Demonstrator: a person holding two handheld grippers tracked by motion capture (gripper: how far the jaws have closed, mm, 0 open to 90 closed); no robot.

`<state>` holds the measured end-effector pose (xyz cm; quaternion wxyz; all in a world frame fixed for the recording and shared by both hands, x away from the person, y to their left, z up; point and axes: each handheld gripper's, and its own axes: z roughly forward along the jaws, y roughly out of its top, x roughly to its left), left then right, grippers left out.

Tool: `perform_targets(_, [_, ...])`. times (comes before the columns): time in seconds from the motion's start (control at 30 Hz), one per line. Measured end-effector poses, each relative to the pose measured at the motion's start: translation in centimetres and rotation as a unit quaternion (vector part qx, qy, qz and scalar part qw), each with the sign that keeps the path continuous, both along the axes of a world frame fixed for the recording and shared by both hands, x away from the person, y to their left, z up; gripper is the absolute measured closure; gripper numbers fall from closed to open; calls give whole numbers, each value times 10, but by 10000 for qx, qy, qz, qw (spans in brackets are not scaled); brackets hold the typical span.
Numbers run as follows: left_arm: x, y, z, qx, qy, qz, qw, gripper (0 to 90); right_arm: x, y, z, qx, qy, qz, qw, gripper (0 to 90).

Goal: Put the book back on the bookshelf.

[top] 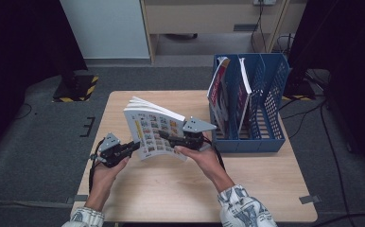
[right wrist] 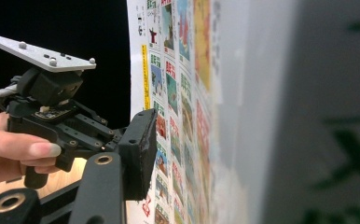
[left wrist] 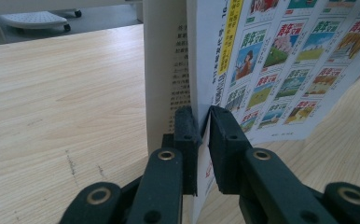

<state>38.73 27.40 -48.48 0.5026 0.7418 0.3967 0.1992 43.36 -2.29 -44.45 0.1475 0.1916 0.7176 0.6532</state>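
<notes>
We've got a light wooden table here, with a blue file rack sitting on its far right corner.

Both forearms reached in from below. The black left gripper had its jaws pinched nearly together on something thin; the black right gripper pointed toward it, jaws standing partly apart.
</notes>
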Motion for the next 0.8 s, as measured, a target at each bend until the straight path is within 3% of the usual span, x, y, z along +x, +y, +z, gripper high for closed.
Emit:
perform_targets(0.17, [0,0,-1,-51,13,22,10000,812,2,-1,-1,50,58,-3,10000,651])
perform_targets(0.5, [0,0,-3,-126,25,73,9999,786,3,0,0,15,88,48,9999,720])
perform_targets(0.57, [1,0,-4,-121,59,129,9998,710,2,0,2,-83,24,17,10000,732])
perform_targets(0.67, [4,3,-7,29,165,519,9985,458,0,0,3,-120,3,24,9999,736])
perform_targets(0.77, [6,7,-8,72,170,680,9975,352,0,1,3,-129,18,-22,9999,738])
perform_targets(0.8, [6,12,-9,213,144,825,9963,322,0,0,3,-123,35,-65,9999,738])
